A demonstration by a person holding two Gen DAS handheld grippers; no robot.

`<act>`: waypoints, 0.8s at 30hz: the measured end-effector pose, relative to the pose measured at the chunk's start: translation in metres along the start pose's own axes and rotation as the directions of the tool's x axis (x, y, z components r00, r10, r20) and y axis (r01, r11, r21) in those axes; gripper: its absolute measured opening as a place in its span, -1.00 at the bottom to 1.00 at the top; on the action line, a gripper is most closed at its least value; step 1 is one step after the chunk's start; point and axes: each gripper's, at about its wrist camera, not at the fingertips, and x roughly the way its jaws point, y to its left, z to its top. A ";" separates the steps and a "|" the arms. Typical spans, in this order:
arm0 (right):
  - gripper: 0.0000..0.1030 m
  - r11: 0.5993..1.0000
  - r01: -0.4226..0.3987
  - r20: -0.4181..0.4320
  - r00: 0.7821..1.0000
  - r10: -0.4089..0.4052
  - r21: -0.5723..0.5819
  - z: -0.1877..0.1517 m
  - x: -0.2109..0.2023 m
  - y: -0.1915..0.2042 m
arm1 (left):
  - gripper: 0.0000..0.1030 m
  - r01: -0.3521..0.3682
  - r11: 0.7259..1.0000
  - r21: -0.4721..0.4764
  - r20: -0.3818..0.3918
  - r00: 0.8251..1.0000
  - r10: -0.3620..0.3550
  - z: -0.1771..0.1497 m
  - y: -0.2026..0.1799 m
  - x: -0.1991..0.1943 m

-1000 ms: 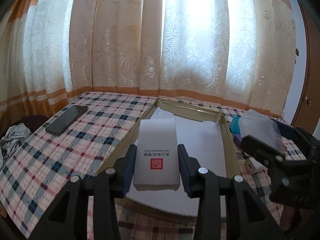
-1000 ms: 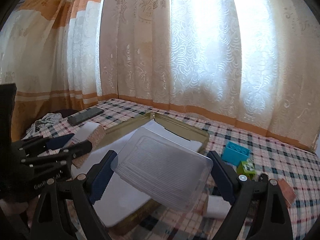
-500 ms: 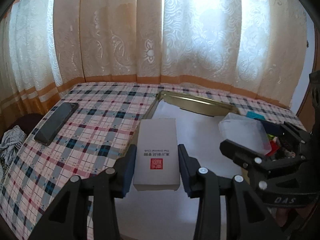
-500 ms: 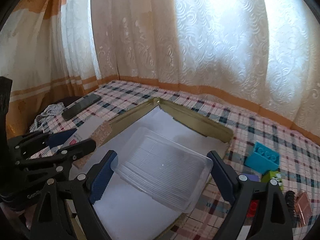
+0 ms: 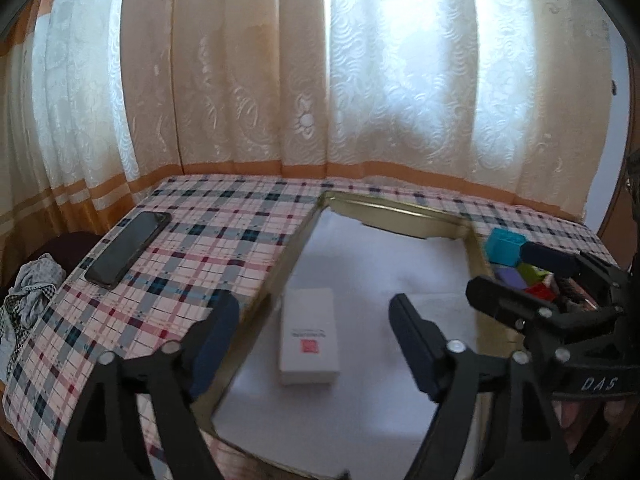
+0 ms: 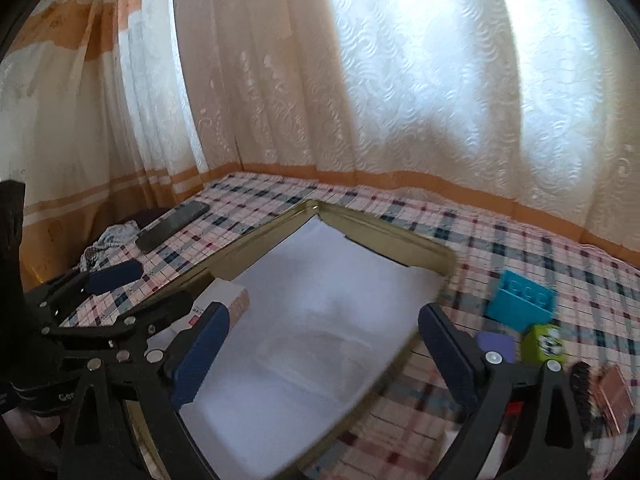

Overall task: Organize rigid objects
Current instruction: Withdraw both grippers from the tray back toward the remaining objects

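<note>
White box lies flat in gold tray, left gripper jaws opening clear of it, right gripper opening over blurred clear lid; next: retract, fetch blocks.

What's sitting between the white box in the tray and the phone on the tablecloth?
In the left wrist view, only the tray's gold left rim and bare checked tablecloth separate the white box from the phone.

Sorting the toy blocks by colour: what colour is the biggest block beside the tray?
Turquoise block; right wrist view shows it best.
</note>
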 end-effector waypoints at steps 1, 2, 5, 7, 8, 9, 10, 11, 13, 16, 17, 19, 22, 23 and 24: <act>0.89 1.000 0.000 0.008 1.000 0.000 0.001 -0.002 -0.006 -0.003 | 0.58 0.007 1.000 0.006 0.009 1.000 -0.007 -0.002 -0.006 -0.004; 0.89 1.000 0.002 0.016 1.000 -0.002 0.000 -0.006 -0.015 -0.007 | 0.61 0.015 1.000 0.012 0.014 1.000 -0.016 -0.004 -0.012 -0.008; 0.89 1.000 0.021 0.036 0.999 -0.021 -0.007 -0.015 -0.037 -0.020 | 0.74 0.045 0.998 0.032 0.029 0.999 -0.046 -0.010 -0.033 -0.017; 0.89 0.999 0.045 0.052 0.998 -0.044 -0.005 -0.024 -0.053 -0.033 | 0.74 0.070 0.996 0.055 0.035 0.997 -0.072 -0.014 -0.050 -0.022; 0.89 0.998 0.058 0.057 0.997 -0.057 0.001 -0.028 -0.060 -0.041 | 0.74 0.085 0.994 0.067 0.038 0.995 -0.088 -0.016 -0.060 -0.025; 0.89 0.997 0.076 0.062 0.995 -0.077 0.010 -0.032 -0.068 -0.050 | 0.74 0.102 0.992 0.078 0.039 0.994 -0.105 -0.018 -0.070 -0.027; 0.89 0.995 0.096 0.066 0.993 -0.097 0.019 -0.037 -0.074 -0.058 | 0.75 0.117 0.989 0.088 0.036 0.992 -0.120 -0.019 -0.078 -0.027; 0.89 0.992 0.122 0.068 0.990 -0.124 0.028 -0.041 -0.080 -0.068 | 0.78 0.135 0.986 0.101 0.030 0.990 -0.138 -0.021 -0.089 -0.028; 0.89 0.980 0.196 0.062 0.978 -0.198 0.039 -0.052 -0.088 -0.089 | 0.84 0.161 0.978 0.130 0.020 0.986 -0.165 -0.026 -0.109 -0.029; 0.89 0.960 0.271 0.041 0.961 -0.274 0.070 -0.063 -0.096 -0.116 | 0.84 0.189 0.967 0.173 -0.017 0.982 -0.189 -0.034 -0.141 -0.021; 0.89 0.956 0.280 0.035 0.958 -0.284 0.084 -0.065 -0.098 -0.125 | 0.84 0.197 0.964 0.178 -0.029 0.980 -0.195 -0.035 -0.147 -0.018; 0.89 0.954 0.281 0.020 0.958 -0.285 0.109 -0.072 -0.101 -0.142 | 0.84 0.215 0.958 0.188 -0.059 0.977 -0.207 -0.039 -0.164 -0.009; 0.89 0.953 0.286 -0.018 0.958 -0.286 0.099 -0.081 -0.099 -0.159 | 0.84 0.223 0.953 0.204 -0.094 0.974 -0.208 -0.043 -0.182 0.002; 0.89 0.956 0.281 -0.033 0.960 -0.279 0.090 -0.083 -0.097 -0.164 | 0.84 0.219 0.953 0.210 -0.101 0.974 -0.202 -0.045 -0.187 0.005; 0.89 0.961 0.266 -0.053 0.964 -0.262 0.081 -0.085 -0.094 -0.169 | 0.84 0.213 0.953 0.217 -0.111 0.975 -0.193 -0.045 -0.191 0.010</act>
